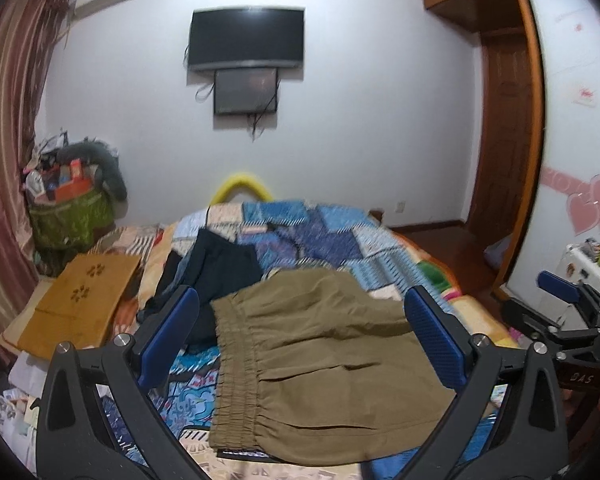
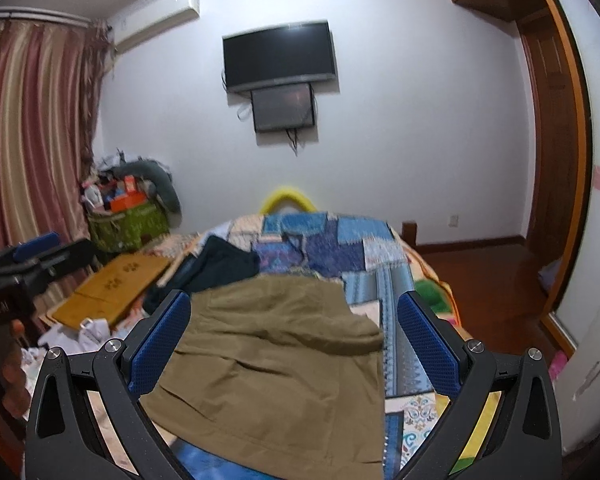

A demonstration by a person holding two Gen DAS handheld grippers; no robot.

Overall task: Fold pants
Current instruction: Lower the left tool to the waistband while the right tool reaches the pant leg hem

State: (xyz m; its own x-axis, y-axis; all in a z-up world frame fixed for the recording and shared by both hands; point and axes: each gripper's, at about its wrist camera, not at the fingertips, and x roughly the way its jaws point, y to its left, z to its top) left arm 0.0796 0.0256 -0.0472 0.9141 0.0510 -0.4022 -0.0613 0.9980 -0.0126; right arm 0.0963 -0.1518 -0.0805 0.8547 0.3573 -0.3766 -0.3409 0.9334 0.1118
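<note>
Pants: the olive pants (image 1: 324,364) lay on the patchwork bed (image 1: 332,232), elastic waistband toward the left, apparently already doubled over.
Left gripper (image 1: 300,344): fingers spread wide, gripping nothing, poised above the waistband side.
Right gripper (image 2: 294,350): fingers likewise released, above the right part of the cloth.
Step advice: probably best to pinch both near corners evenly, lift little, and lay the fold square so no wrinkles get trapped.
Neighbours: dark clothing (image 1: 216,268) lay just beyond, far left.
Unclear: near hem cut off; layer count hard to judge; both views blurred.
</note>
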